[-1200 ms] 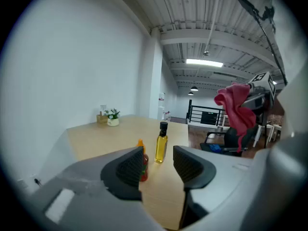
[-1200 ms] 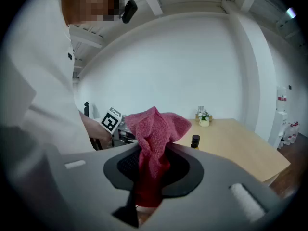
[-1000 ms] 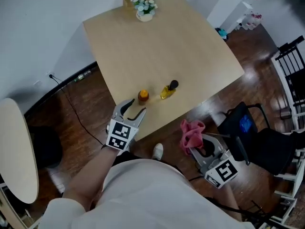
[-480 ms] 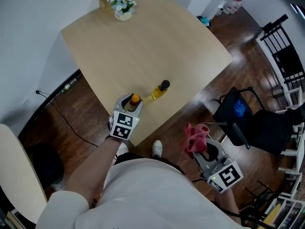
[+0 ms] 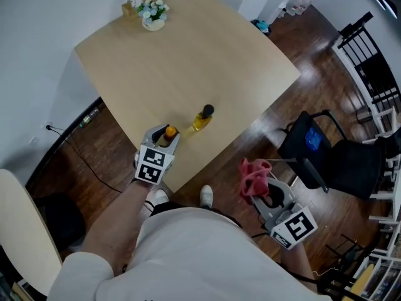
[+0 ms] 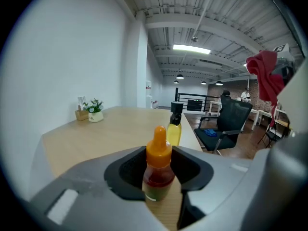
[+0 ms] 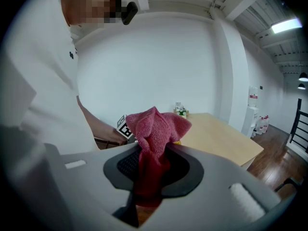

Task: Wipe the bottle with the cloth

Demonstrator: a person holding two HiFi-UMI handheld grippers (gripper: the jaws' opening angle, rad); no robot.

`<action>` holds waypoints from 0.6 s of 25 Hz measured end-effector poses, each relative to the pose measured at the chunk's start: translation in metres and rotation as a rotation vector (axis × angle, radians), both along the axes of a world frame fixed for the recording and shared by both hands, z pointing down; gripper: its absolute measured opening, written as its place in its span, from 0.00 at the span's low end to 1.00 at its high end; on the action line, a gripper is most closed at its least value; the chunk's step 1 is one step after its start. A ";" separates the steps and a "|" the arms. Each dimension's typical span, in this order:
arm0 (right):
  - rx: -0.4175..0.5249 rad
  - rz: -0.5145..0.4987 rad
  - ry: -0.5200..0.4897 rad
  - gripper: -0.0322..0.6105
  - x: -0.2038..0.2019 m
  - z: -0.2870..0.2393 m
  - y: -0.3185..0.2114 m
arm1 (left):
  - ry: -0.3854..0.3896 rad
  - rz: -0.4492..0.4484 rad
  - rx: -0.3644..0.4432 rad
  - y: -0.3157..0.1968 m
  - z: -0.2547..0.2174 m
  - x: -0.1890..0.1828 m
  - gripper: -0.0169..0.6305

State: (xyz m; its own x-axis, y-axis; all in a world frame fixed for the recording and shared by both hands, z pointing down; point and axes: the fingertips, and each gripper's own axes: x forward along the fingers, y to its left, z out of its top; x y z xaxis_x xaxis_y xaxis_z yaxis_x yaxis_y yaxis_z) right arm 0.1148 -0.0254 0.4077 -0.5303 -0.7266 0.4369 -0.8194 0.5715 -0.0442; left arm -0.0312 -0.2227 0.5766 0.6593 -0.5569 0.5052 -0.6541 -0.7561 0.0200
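Observation:
A small bottle with an orange dropper cap and reddish liquid stands near the front edge of the light wooden table. My left gripper is shut on the bottle, its jaws pressing both sides of the body. Just beyond stands a yellow bottle with a black cap, upright and apart from it. A pink-red cloth is bunched in my right gripper, which is held off the table, above the floor to the right. In the right gripper view the cloth sticks up from the shut jaws.
A small flower pot and a holder stand at the table's far corner. A black office chair is right of the table, close to my right gripper. A round pale tabletop is at the left. Dark wood floor surrounds the table.
My left gripper moved forward around the orange-capped bottle and shut on it. The right gripper has kept the cloth and hardly moved.

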 end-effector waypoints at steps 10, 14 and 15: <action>0.118 -0.233 -0.047 0.19 -0.035 -0.023 -0.043 | 0.074 0.057 0.035 0.037 -0.095 0.007 0.27; 0.200 -0.389 -0.069 0.19 -0.065 -0.045 -0.061 | 0.108 0.075 0.053 0.057 -0.131 0.013 0.27; 0.213 -0.419 -0.075 0.19 -0.071 -0.050 -0.066 | 0.111 0.081 0.061 0.061 -0.140 0.015 0.27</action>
